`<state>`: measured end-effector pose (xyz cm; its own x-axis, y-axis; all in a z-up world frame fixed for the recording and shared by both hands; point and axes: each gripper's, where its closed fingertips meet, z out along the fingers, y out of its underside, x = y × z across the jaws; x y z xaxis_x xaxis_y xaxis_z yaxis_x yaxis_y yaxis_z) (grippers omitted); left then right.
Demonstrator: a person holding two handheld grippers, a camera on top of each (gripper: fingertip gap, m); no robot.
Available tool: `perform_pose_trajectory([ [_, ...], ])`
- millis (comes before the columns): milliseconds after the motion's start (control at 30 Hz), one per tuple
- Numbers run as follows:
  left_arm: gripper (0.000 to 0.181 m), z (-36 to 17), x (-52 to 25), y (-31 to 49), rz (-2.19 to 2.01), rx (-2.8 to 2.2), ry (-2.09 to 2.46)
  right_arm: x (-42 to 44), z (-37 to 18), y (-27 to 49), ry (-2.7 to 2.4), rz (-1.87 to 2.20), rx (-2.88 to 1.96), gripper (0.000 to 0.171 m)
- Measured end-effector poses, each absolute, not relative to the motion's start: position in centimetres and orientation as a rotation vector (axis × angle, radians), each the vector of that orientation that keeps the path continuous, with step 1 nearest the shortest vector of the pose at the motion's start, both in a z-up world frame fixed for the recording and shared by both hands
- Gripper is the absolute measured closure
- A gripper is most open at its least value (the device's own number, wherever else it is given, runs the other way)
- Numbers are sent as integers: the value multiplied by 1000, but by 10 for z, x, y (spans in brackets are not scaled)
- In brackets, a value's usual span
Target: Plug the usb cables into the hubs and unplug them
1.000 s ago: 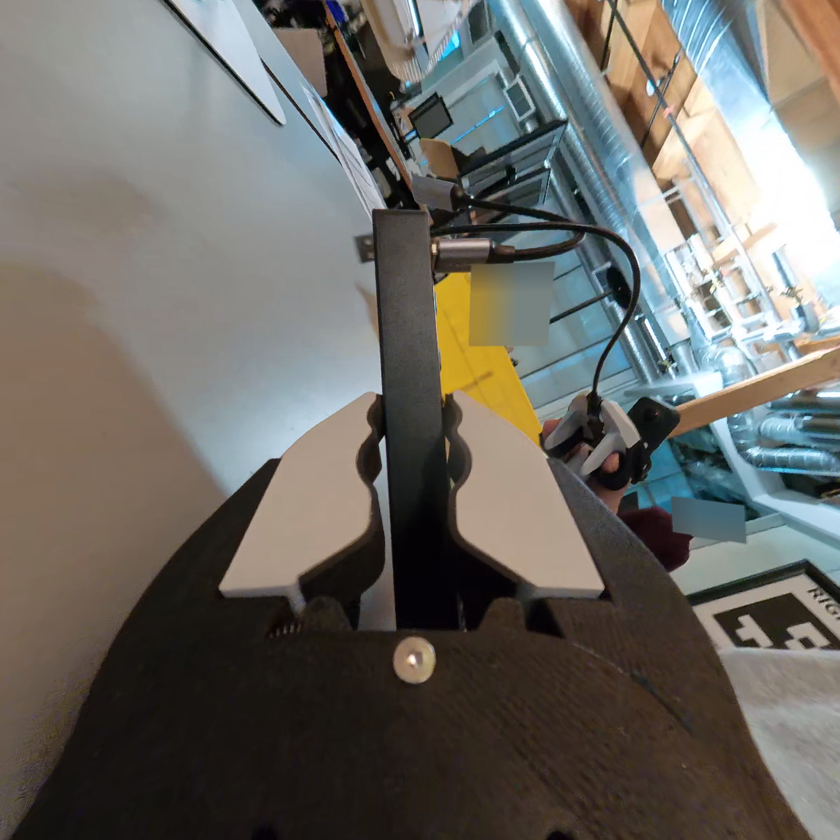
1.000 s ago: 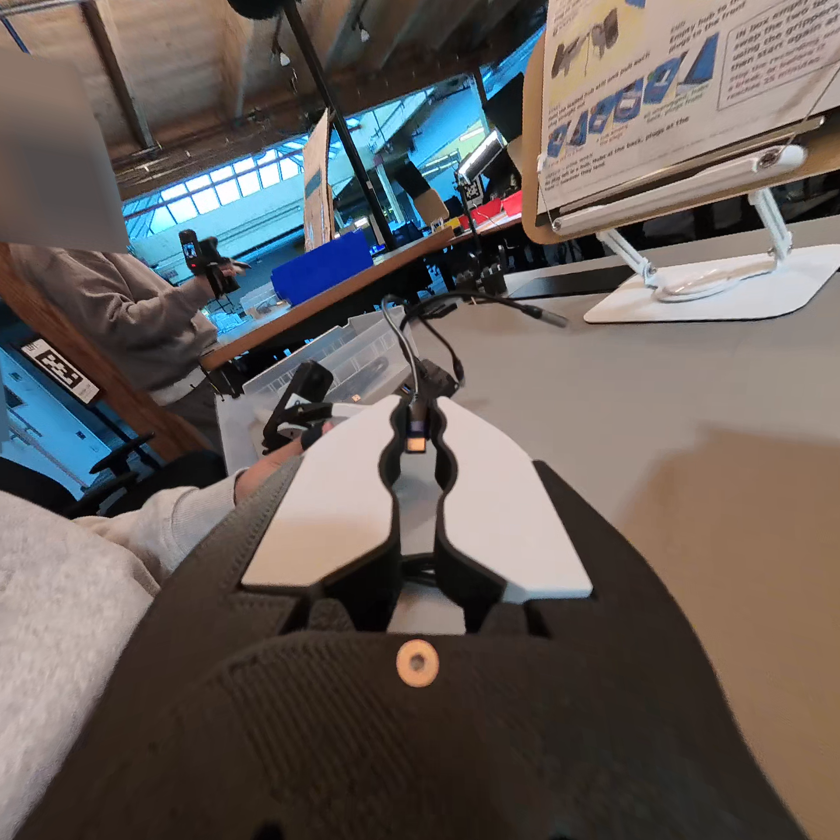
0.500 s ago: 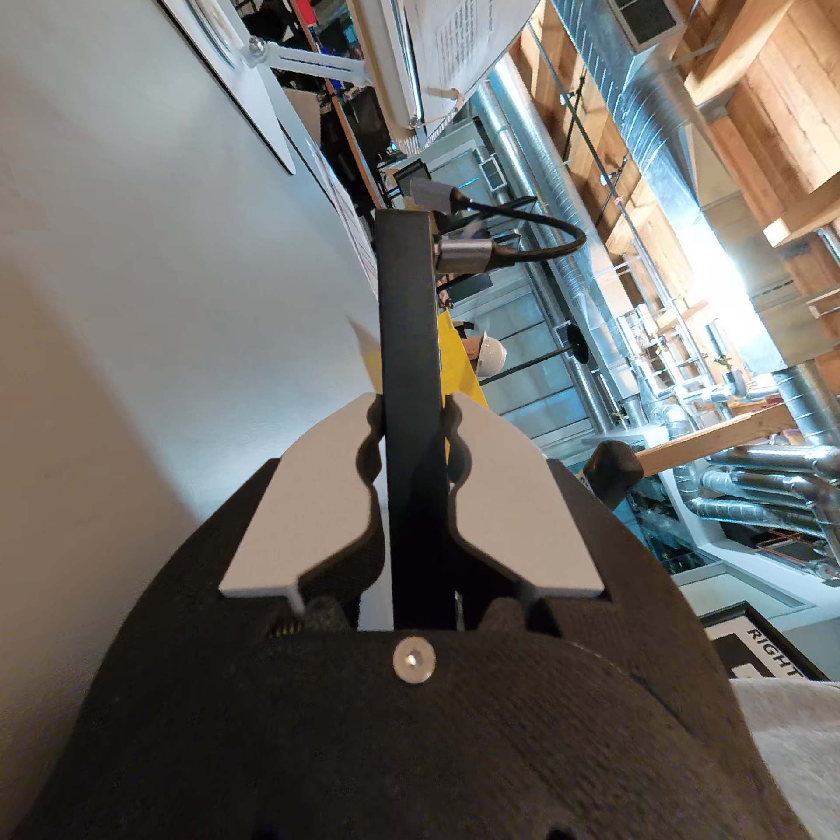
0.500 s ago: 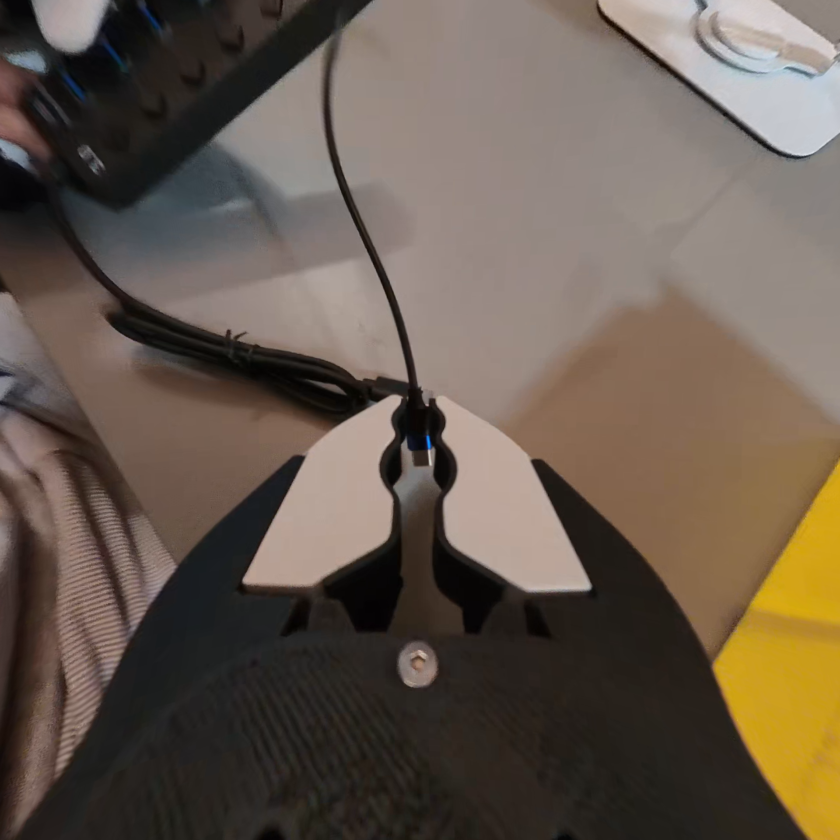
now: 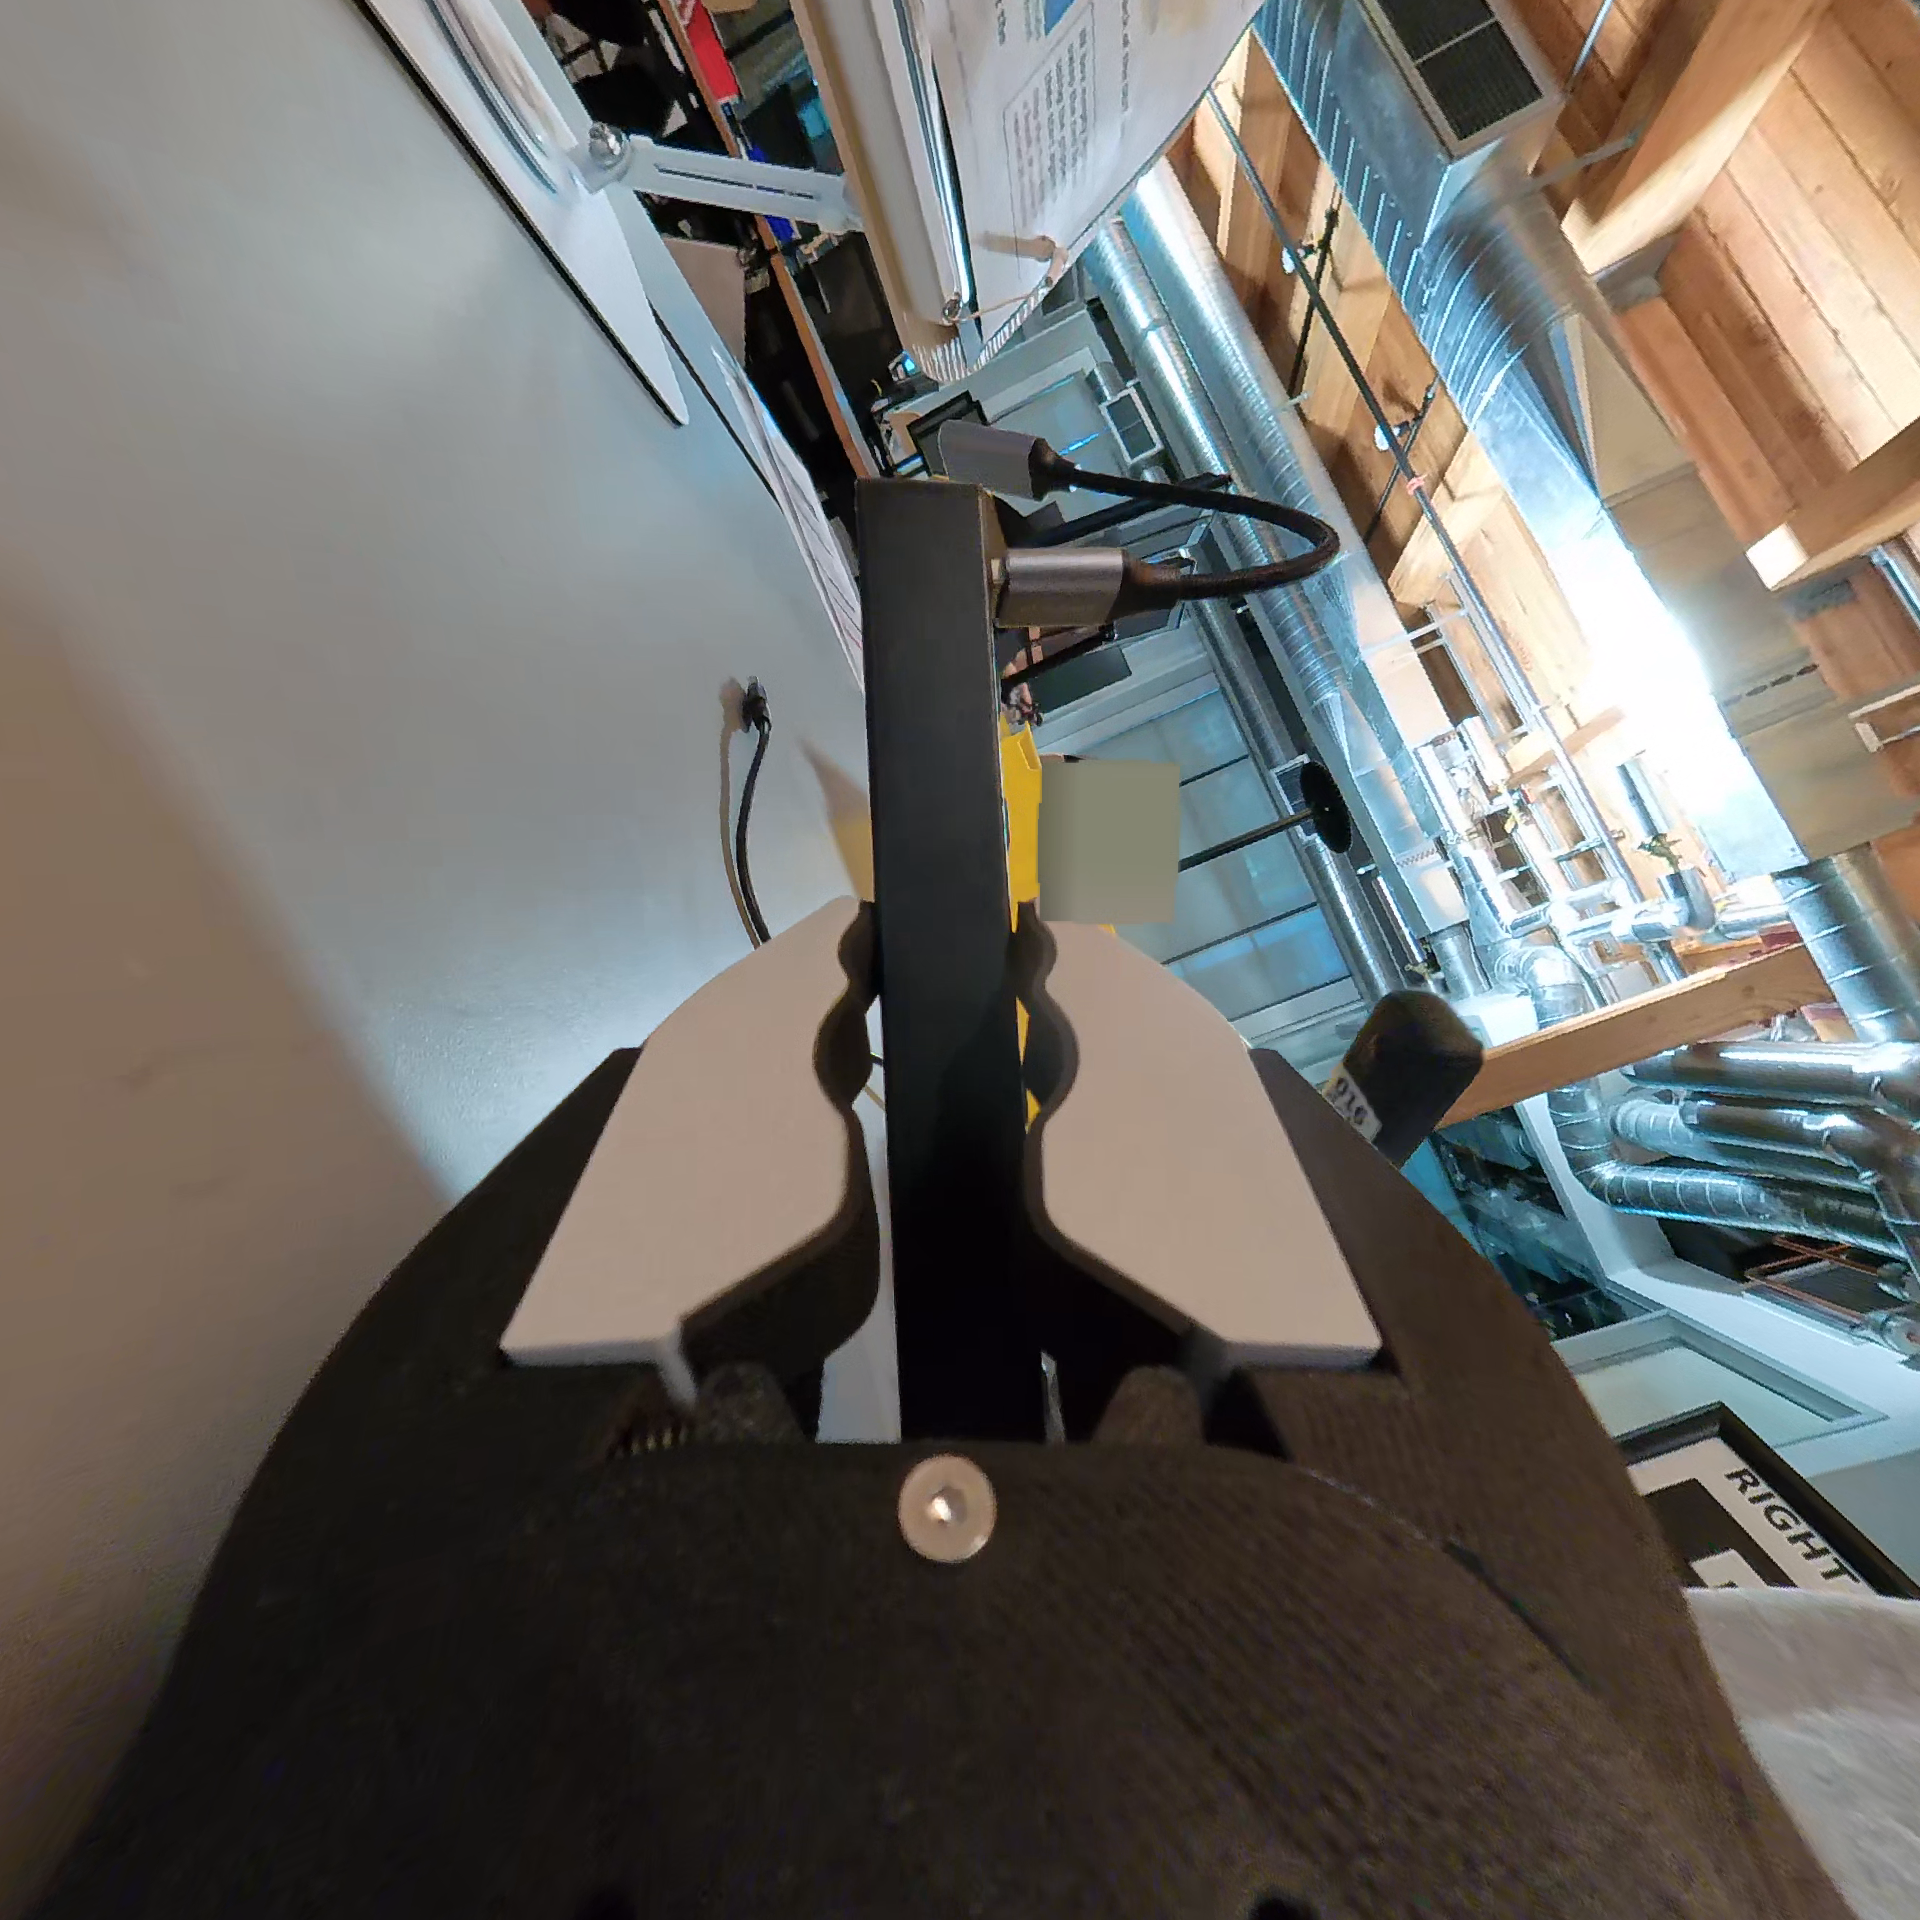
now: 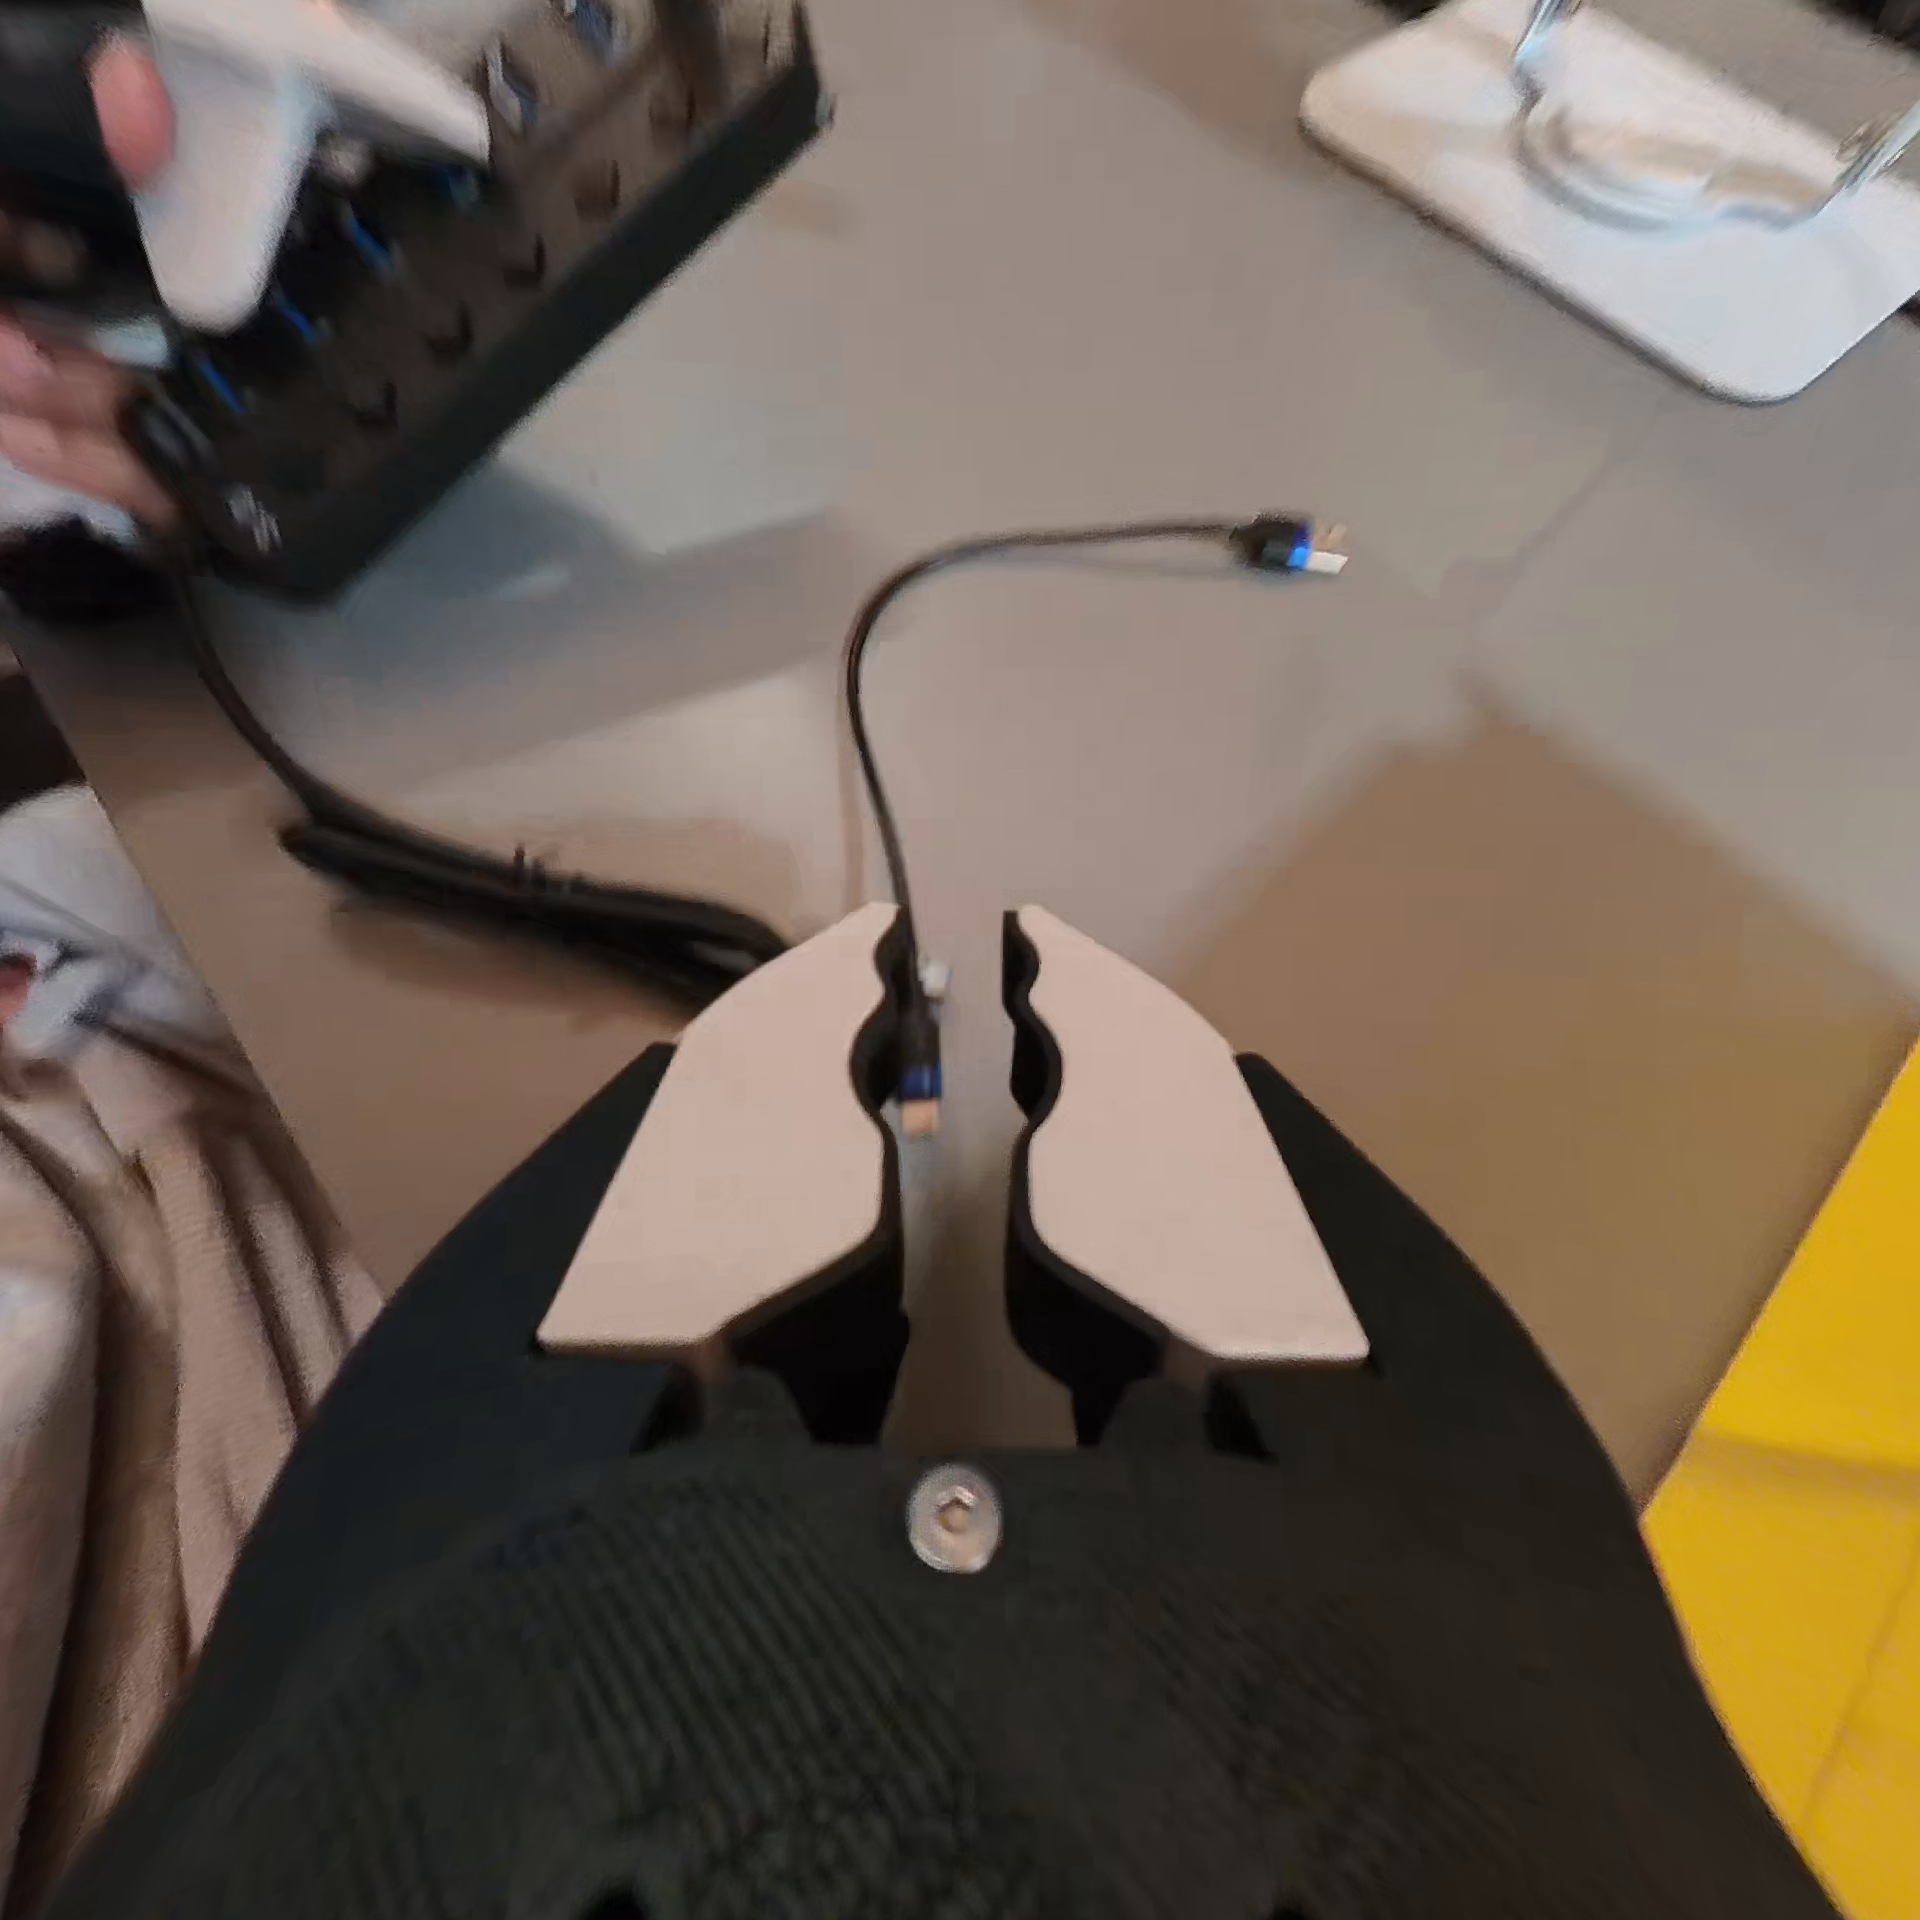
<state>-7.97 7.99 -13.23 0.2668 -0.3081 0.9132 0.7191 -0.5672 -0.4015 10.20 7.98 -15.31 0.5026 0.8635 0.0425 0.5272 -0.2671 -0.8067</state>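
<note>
My left gripper (image 5: 940,935) is shut on a black USB hub (image 5: 925,727), which I see edge-on and held off the table. Two grey plugs (image 5: 1060,603) of a braided black cable sit in the hub's far end. In the right wrist view the hub (image 6: 499,291) is at the upper left with the left gripper (image 6: 229,187) on it. My right gripper (image 6: 951,925) is open. A thin black cable (image 6: 868,707) lies on the table; one blue-tipped plug (image 6: 920,1070) rests against my left finger (image 6: 748,1122), and the other plug (image 6: 1288,545) lies free farther off.
The hub's thick black cord (image 6: 499,883) runs across the grey table (image 6: 1247,779) at the left. A white stand base (image 6: 1662,208) sits at the back right and holds a sheet (image 5: 1039,104). A yellow surface (image 6: 1818,1455) borders the table's right edge.
My right gripper has opened and let go of the thin cable's plug, and the cable now lies on the table. My left gripper still holds the hub and has tilted a little.
</note>
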Motion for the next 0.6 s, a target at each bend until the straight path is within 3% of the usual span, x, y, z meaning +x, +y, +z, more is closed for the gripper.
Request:
perform_pose_trajectory([
  [133, 155, -132, -80, 81, -1444, -1649, -384, 77, -114, 110, -950, 690, -1879, 156],
  [233, 156, -132, -79, 81, -1437, -1652, -379, 44, -128, 136, -959, 709, -1981, 147],
  [367, 156, -132, -79, 80, -1436, -1650, -375, 11, -158, 177, -1012, 567, -2044, 164],
  [600, 156, -131, -79, 79, -1444, -1646, -371, -10, -198, 162, -1166, 469, -2220, 128],
])
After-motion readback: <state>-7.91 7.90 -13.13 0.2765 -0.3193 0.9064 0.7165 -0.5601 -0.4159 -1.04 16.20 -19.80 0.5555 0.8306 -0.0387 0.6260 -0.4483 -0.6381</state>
